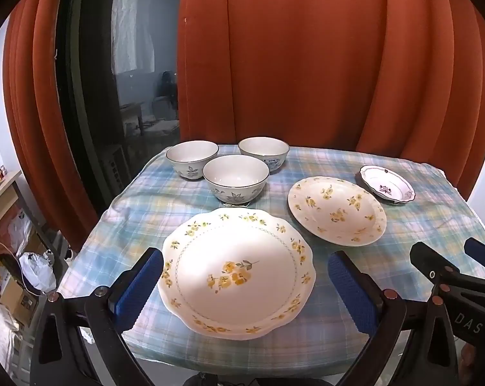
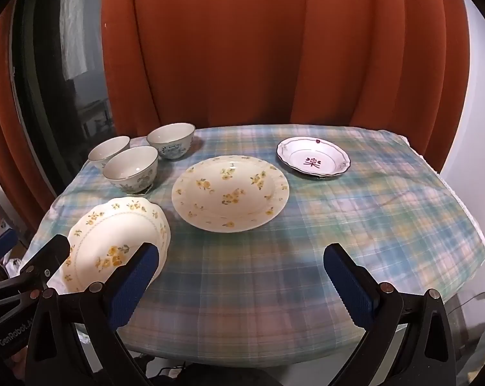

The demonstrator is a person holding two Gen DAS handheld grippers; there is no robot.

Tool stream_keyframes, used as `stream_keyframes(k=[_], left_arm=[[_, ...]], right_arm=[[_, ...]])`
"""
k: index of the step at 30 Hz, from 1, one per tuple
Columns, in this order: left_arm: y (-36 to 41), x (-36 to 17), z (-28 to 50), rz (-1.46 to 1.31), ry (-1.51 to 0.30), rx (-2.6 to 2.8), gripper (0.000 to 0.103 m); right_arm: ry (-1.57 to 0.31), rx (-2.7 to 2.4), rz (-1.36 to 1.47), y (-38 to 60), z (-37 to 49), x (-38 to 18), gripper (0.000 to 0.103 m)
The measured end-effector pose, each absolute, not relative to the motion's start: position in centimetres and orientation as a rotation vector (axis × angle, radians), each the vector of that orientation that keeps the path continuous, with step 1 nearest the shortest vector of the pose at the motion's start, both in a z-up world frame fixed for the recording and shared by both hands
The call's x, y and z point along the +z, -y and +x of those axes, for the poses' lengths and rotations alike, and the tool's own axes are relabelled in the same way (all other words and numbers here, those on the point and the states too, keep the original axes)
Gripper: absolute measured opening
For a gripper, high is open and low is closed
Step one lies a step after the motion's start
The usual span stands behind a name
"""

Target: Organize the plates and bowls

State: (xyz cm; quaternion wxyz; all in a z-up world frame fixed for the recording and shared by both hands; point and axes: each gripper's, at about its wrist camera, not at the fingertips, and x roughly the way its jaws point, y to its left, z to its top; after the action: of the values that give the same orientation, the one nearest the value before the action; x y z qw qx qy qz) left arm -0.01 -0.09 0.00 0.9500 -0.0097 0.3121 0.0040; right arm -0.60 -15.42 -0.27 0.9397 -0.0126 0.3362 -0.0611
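Both tools are held wide apart and nothing is gripped: the left gripper (image 1: pixel 245 286) is placed around the scalloped plate (image 1: pixel 237 273), the right gripper (image 2: pixel 242 276) above bare tablecloth (image 2: pixel 355 218). At 12 o'clock from this plate three bowls (image 1: pixel 236 177) are grouped; at 2 o'clock the round plate (image 1: pixel 337 209) is seen.

Three bowls and three plates

We count three bowls: one at the back left (image 1: pixel 191 159), one at the back right (image 1: pixel 263 153) and one in front (image 1: pixel 236 178). We count three plates: a big wavy one with yellow flowers (image 1: pixel 237 273), a round one with yellow flowers (image 1: pixel 336 214) and a small one with a dark flower (image 1: pixel 387 186).
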Motion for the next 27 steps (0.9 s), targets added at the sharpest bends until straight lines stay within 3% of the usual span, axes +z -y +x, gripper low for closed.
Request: stream_keyframes(k=[27], left_arm=[[0.2,-0.4,-0.4,-0.018,-0.616,0.010,0.103]], right_arm=[[-0.694,-0.117,-0.010,16.5,-0.6,-0.5,0.103]])
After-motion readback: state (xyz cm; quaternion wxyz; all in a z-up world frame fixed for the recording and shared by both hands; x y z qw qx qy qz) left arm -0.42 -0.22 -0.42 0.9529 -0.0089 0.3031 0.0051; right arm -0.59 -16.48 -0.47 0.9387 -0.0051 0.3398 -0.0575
